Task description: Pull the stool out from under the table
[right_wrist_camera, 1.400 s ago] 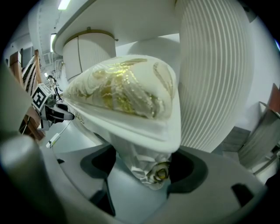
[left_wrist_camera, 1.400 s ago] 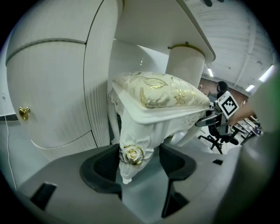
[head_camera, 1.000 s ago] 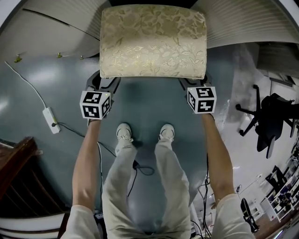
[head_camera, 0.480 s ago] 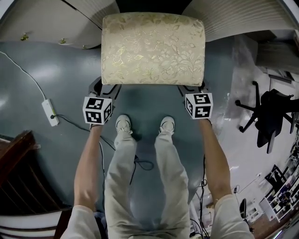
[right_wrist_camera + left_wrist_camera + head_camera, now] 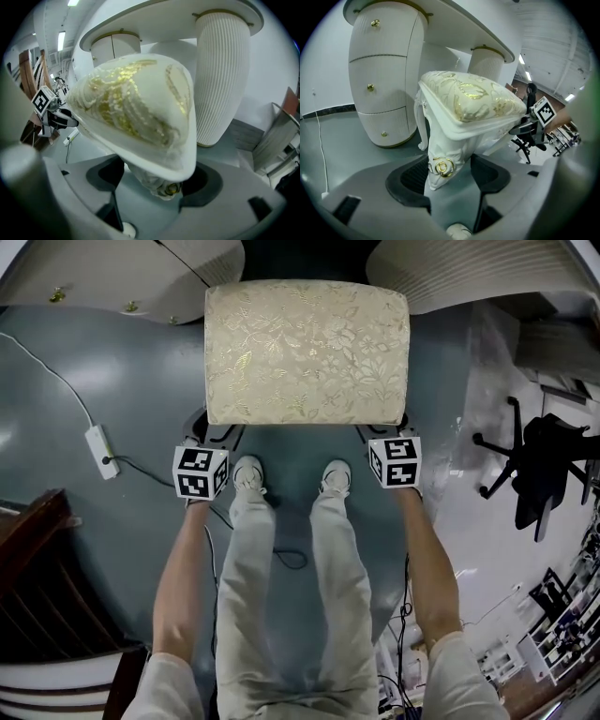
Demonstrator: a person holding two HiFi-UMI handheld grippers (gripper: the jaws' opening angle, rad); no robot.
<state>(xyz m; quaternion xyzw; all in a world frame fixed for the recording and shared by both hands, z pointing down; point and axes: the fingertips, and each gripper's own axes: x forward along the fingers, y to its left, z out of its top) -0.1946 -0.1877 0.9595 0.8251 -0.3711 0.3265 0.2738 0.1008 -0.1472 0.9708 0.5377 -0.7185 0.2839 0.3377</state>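
The person stands upright, trouser legs straight down and both shoes [image 5: 248,474] side by side on the grey-blue floor [image 5: 122,390]. Both bare forearms reach forward and down, nearly parallel and outside the legs, with the wrists straight.

The left gripper [image 5: 212,431] sits at the stool's near left corner and the right gripper [image 5: 381,431] at its near right corner, marker cubes facing up and level with each other. In the left gripper view, the jaws are closed narrow on the front-left leg [image 5: 439,161], and their dark pads press either side of its gold rosette. In the right gripper view, the jaws clamp the front-right leg [image 5: 161,185] just under the seat cushion.

The stool [image 5: 307,352] stands just ahead of the shoes. Its gold-patterned cushion lies mostly over open floor, and its far edge sits at the gap between the pedestals of the white table [image 5: 112,273].

A power strip [image 5: 98,451] lies to the left, and a black office chair [image 5: 539,479] stands well off to the right.
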